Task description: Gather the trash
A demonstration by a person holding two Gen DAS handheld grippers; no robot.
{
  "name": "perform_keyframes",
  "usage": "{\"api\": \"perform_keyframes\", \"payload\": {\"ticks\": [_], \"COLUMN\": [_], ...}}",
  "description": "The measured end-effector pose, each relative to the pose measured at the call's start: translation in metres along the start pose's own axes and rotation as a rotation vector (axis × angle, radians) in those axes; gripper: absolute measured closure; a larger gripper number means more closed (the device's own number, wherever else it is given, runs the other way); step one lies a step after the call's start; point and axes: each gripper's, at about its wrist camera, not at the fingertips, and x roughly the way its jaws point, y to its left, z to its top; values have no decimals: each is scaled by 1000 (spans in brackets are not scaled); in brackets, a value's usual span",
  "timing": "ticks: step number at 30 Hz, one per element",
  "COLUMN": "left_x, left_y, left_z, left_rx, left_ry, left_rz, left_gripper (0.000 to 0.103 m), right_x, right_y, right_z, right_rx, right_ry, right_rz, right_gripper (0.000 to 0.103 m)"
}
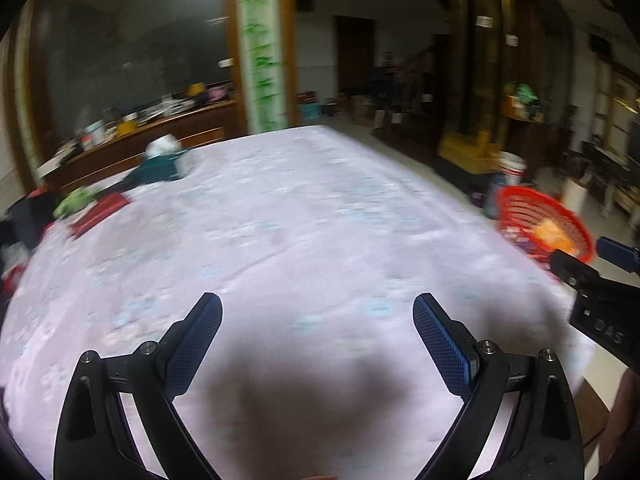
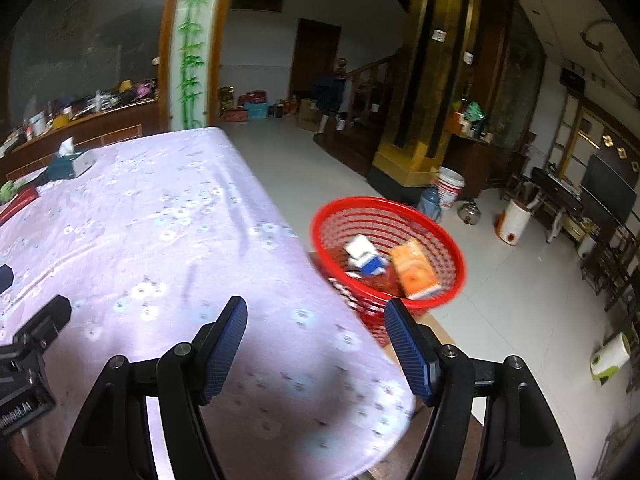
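Trash: 2 cartons, an orange carton (image 2: 416, 270) and a white-and-blue carton (image 2: 362, 258), lie inside the red basket (image 2: 332, 210), which stands just off the desk's right edge.
Desk: the pale flowered cloth (image 2: 160, 216) looks bare in its near and middle part.
Left gripper (image 1: 318, 340): fingers apart, nothing between them, over the near cloth.
Right gripper (image 2: 316, 344): fingers apart and empty, at the desk's near right corner.
Step in hand: likely a search for further trash, since both grippers are free.
Doing it well: sweep toward the far left, where a teal tissue box (image 2: 70, 164), a red flat item (image 1: 100, 210) and something green (image 1: 76, 200) sit; pick only real waste.
Right view only: basket contents, sharp.
Left view only: the far-left clutter, blurred, and the right gripper's body at the right edge.
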Motion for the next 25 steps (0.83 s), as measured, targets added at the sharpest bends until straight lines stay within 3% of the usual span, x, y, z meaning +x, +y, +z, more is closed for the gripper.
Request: {"api": "perform_keyframes", "payload": {"ticks": [6,10,14,17,21,25], "left_x": [20,34,42,46,54,59], "left_y": [86,139,169,194,216,216], "left_z": [-20,-36,-46,-54,-64,-61], "left_rx": [-129,-214,-249,-304,-349,-329], "left_ry": [139,235,303,326,348,357], "left_rz": [160,232,226,212,214,211], "left_gripper": [8,8,8,8,8,5], "right_x": [17,39,61,71,69,77], "right_y": [91,168,221,252,268,270], "right_z": [8,5,0,-3,-1,-1], "right_rx": [-148,-240,-257,-276,-267,-226], "right_ry": [69,169,267,293,253,271], "right_rz": [202,336,390,358,329,308], "right_gripper": [27,26,26,26,20,0]}}
